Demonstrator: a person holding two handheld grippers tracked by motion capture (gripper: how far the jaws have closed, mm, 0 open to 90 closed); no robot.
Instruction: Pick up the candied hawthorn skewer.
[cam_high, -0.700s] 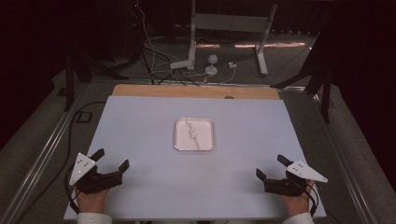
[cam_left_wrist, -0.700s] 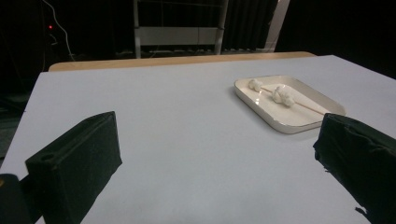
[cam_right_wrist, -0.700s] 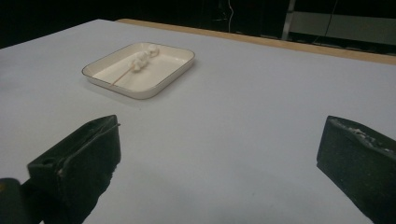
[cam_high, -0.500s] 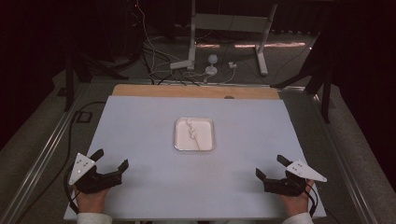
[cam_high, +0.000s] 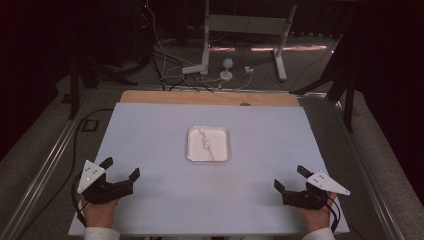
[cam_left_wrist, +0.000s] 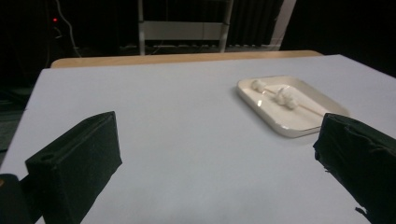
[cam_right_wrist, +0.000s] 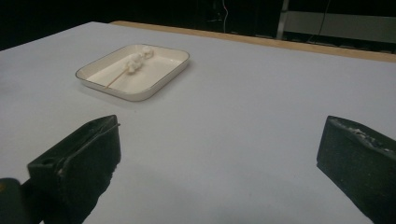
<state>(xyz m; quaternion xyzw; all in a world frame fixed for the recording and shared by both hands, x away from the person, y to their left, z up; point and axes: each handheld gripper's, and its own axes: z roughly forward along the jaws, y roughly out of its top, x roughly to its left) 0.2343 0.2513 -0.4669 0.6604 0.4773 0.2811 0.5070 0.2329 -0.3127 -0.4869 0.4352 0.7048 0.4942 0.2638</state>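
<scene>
Step in hand: you look to be at the start, both grippers resting at the near edge, nothing held, so the coming move is likely a reach to the tray
Left gripper (cam_high: 121, 171): at about 7 o'clock on the table, jaws spread wide and empty, pointing toward the middle
Right gripper (cam_high: 291, 178): at about 5 o'clock, jaws also spread wide with nothing between them, well apart from the tray
Tray (cam_high: 192, 152): shallow, cream-white, rounded corners, sitting near the table's centre, flat on the table (cam_high: 150, 130)
Skewer (cam_high: 211, 148): a thin pale stick lying along the tray floor, running roughly from 11 o'clock to 5 o'clock in the high view
White lumps (cam_high: 205, 144): two small soft-looking clumps threaded on or lying against the stick, one at its far end (cam_left_wrist: 258, 84) and one near its middle (cam_left_wrist: 285, 97); I can't tell what they're made of
Bare end: in the right gripper view the stick's free stretch (cam_right_wrist: 115, 81) points toward the tray's near corner, clear of the lumps
How to do it well: bring one gripper in low over the tray rim, line its jaws across the stick, not along it, and close on the bare stretch so you don't crush the lumps
Watch for: the stick lies flat against the tray floor, so a jaw tip may skid on the glaze; use the other gripper to steady the tray rim if it slides
Approach: from your right side the bare end seems the easier reach, at about 11 o'clock from that gripper
</scene>
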